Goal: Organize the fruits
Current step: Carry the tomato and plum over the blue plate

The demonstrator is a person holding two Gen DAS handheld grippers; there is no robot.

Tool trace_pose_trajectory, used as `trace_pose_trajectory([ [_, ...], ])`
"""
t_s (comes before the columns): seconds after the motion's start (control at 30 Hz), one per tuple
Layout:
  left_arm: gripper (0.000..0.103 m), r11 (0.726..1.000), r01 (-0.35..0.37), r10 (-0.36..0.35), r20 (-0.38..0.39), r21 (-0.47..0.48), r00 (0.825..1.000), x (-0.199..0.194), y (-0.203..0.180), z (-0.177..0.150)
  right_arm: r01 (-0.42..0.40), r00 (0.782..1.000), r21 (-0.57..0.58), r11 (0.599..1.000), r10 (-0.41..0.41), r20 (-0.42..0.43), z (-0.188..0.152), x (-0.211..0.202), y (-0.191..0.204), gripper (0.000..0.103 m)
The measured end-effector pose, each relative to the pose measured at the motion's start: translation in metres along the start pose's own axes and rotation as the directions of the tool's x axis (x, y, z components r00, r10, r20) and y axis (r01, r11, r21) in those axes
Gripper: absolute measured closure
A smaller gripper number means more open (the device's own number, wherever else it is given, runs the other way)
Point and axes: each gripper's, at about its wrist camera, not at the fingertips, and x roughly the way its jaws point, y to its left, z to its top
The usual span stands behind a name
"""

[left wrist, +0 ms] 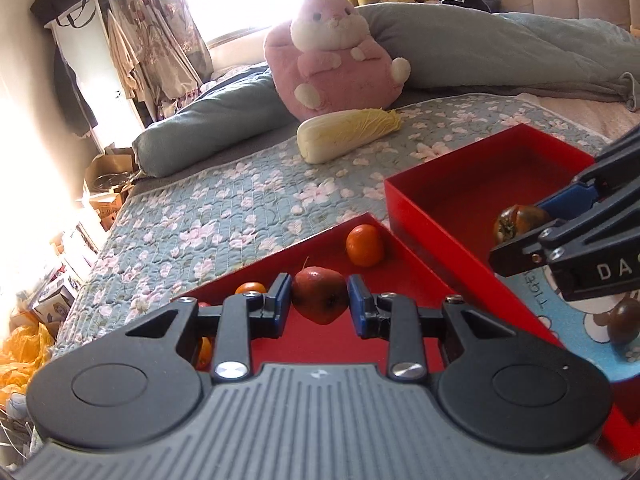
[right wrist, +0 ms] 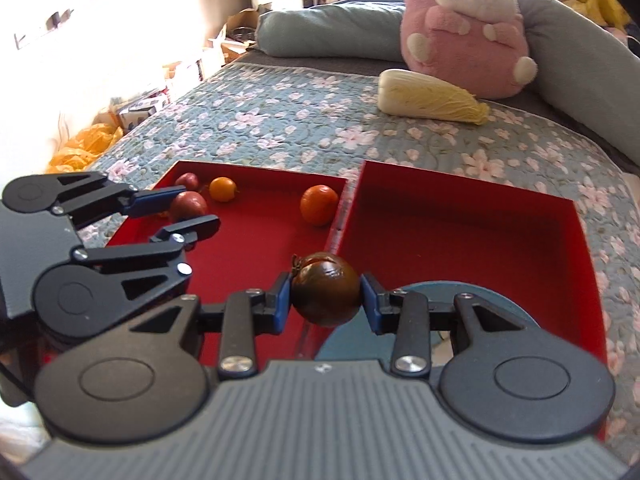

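Note:
My left gripper (left wrist: 319, 300) is shut on a red apple (left wrist: 319, 294) and holds it above the left red box (left wrist: 408, 276); it also shows in the right wrist view (right wrist: 192, 210). In that box lie a large orange (left wrist: 364, 245) and smaller oranges (left wrist: 250, 288). My right gripper (right wrist: 326, 298) is shut on a dark brown-red tomato (right wrist: 326, 294), held over the near wall between the two red boxes. The right red box (right wrist: 460, 240) holds nothing visible. Another dark tomato (left wrist: 624, 321) sits on a blue mat (left wrist: 580, 320).
The boxes sit on a floral quilt (right wrist: 280, 120) on a bed. A napa cabbage (right wrist: 432, 98) and a pink plush toy (right wrist: 468, 28) lie beyond them, with grey-blue pillows (right wrist: 332, 32) behind. Clutter and cardboard boxes stand on the floor at left.

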Motion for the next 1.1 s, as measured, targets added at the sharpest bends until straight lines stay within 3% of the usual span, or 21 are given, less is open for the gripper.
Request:
trace_pose_trajectory([
  [0.3,0.067,0.999,0.007,-0.010,0.050,0.045,0.999,-0.045,-0.056,0.028,0.130,0.989,0.116,0.985,-0.137,0.055,-0.040,-0.055,-0.035,0.063],
  [0.53,0.067,0.996,0.074,-0.071,0.043,-0.054,0.997,-0.063,-0.115,0.019,0.165,0.979,0.171,0.971,-0.183,0.095,-0.075,-0.091,-0.054,0.063],
  [0.83,0.067,0.982,0.128,-0.124,0.036,-0.140,0.992,-0.049,-0.139,0.014,0.224,0.969,0.151,0.963,-0.237,0.072,-0.098,-0.101,-0.068,0.062],
  [1.1,0.067,0.980,0.162,-0.161,0.017,-0.118,0.987,-0.023,-0.154,0.007,0.254,0.965,0.106,0.961,-0.259,0.043,-0.104,-0.092,-0.070,0.062],
])
